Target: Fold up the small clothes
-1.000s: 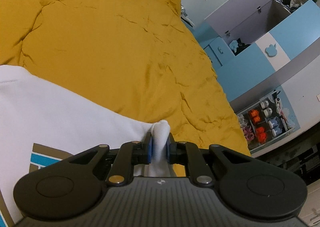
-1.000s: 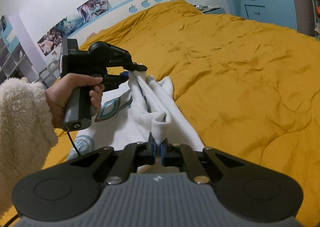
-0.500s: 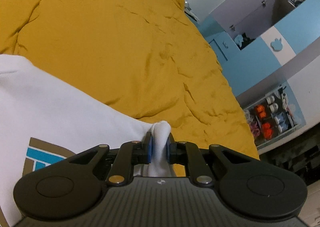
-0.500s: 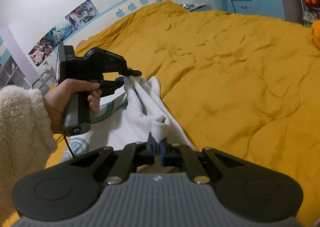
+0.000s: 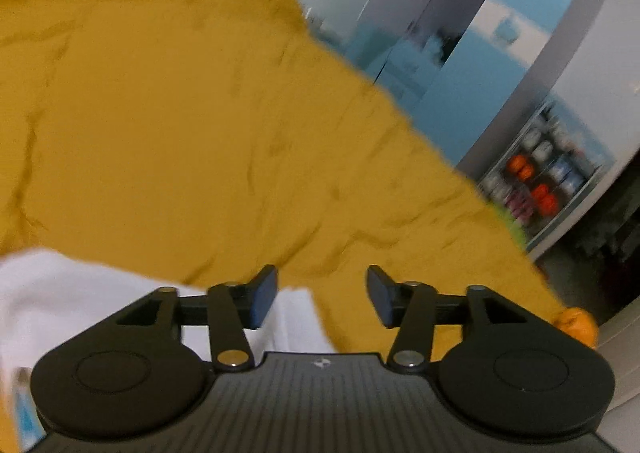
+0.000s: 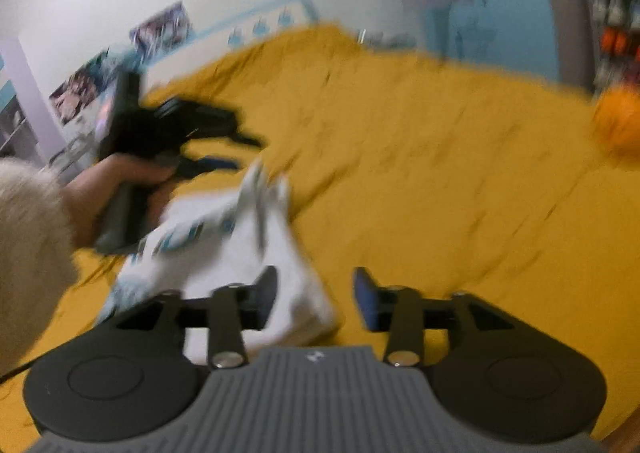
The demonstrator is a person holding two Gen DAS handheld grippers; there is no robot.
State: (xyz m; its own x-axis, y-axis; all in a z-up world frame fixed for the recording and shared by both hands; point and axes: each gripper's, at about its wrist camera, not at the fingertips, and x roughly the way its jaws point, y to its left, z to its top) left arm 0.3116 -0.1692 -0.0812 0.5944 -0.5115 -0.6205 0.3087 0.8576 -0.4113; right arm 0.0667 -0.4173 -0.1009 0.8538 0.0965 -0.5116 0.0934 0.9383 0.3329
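The small white garment with teal print (image 6: 248, 249) lies rumpled on the bed's mustard-yellow quilt (image 5: 180, 125). Both pairs of tongs have just been opening: the left tongs (image 5: 322, 295) and the right tongs (image 6: 316, 299) stand spread, pinching nothing, the cloth's edge loose below them.
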